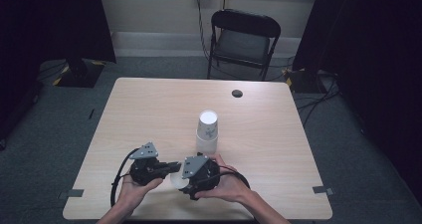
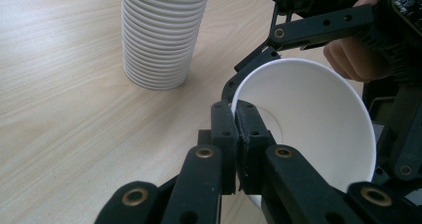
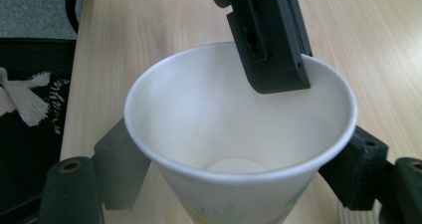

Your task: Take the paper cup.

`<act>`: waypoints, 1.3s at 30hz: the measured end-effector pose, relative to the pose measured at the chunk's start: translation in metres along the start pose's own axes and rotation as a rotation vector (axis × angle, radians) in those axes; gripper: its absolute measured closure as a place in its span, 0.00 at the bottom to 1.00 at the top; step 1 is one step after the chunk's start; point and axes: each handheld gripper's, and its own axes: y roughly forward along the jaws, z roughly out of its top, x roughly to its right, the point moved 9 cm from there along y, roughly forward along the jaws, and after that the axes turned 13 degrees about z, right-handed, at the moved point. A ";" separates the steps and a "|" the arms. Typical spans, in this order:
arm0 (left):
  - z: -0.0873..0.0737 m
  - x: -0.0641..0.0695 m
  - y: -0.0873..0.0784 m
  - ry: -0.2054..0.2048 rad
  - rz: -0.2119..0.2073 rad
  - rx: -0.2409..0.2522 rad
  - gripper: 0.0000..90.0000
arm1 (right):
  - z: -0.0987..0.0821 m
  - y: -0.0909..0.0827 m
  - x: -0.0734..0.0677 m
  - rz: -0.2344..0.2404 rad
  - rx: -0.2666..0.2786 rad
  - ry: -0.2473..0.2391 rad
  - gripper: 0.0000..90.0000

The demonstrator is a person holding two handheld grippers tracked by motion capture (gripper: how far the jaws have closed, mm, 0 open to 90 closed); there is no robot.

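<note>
High view: we see both claws meeting near the cup stack (image 1: 207,130). Left claw (image 2: 234,115) pinches the paper cup (image 2: 318,119) rim shut. Right claw (image 3: 239,184) straddles its body, pads against the sides, above the surface (image 3: 149,25).

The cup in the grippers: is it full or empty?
Empty. The right gripper view looks straight into the cup: bare white walls down to a clean bottom, nothing inside. The left gripper pinches its rim.

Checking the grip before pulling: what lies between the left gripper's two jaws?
The rim wall of the single paper cup: the left gripper pinches it, one jaw inside and one outside, seen in the left gripper view.
</note>
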 end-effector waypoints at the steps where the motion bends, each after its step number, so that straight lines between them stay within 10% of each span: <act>1: 0.000 -0.001 0.000 -0.010 -0.006 -0.002 0.98 | 0.000 0.001 0.000 0.003 0.001 0.004 0.25; 13: 0.004 -0.003 -0.001 -0.059 -0.030 0.033 0.87 | -0.001 0.000 0.004 0.003 0.021 0.037 0.30; 39: 0.015 -0.008 -0.008 -0.013 0.004 0.108 0.83 | -0.011 -0.005 0.012 -0.027 0.083 0.112 0.32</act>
